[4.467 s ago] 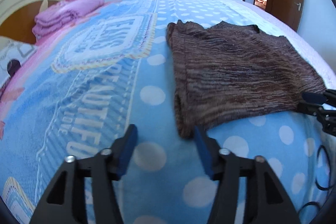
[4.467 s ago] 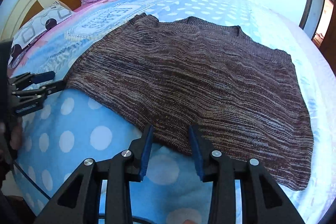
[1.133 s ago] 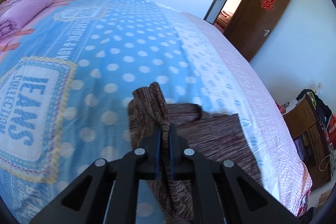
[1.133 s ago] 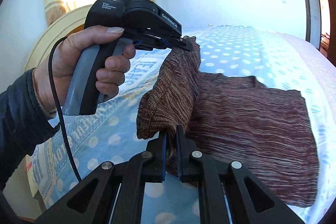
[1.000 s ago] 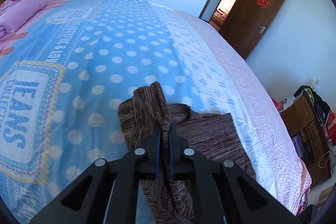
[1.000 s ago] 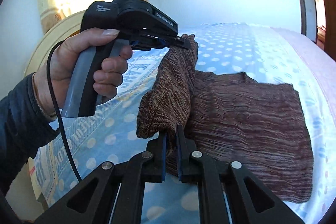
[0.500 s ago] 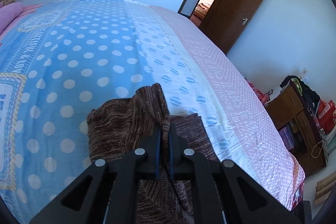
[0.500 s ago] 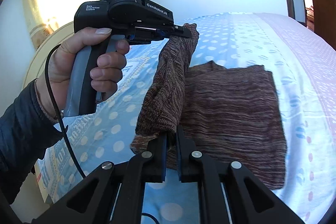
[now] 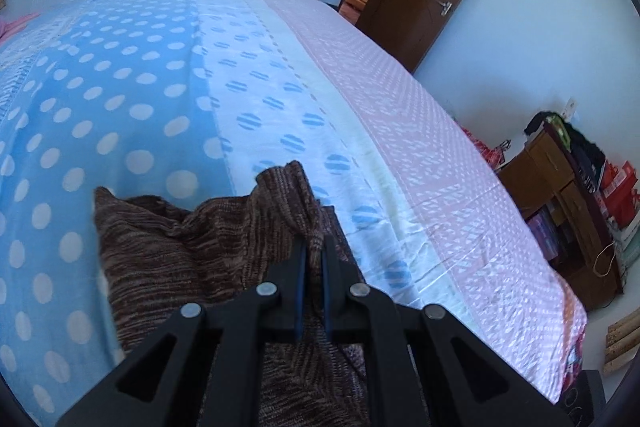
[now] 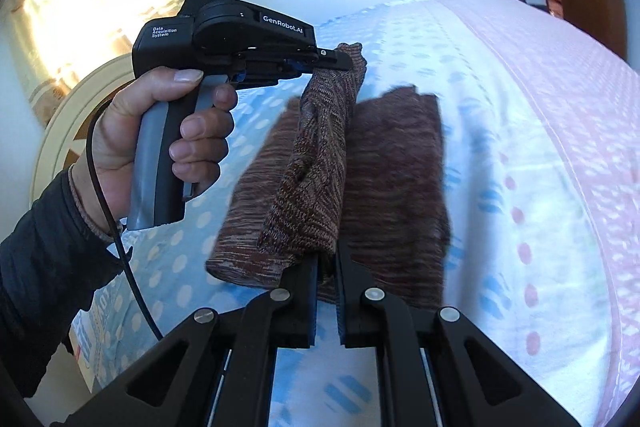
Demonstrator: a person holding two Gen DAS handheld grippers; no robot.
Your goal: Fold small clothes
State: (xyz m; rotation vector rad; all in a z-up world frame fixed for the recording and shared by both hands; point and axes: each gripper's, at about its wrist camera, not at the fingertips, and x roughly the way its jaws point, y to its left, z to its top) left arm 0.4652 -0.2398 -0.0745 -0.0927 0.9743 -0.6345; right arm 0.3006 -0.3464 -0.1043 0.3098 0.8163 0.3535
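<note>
You have the brown knit garment (image 10: 316, 163) pinched at two points along one edge, and that edge is lifted off the bed (image 9: 168, 95) while the rest lies flat on the blue dotted cover. Your left tool (image 9: 313, 255) is clamped on a bunched corner of the knit, its jaws drawn together with only the fabric between them. Your right tool (image 10: 327, 267) is likewise clamped on the lower corner, at about 6 o'clock in its own view, with the raised flap running up toward 12 o'clock, where the left tool grips it in your hand (image 10: 160, 135).

This looks like the middle of the first fold: the lifted edge is being carried across the flat part toward the pink side of the bed. Next you will want to keep both corners level and taut, lay the flap down so its edge meets the far edge squarely, then let go of both together. Watch for slack bunching between the two grips.
</note>
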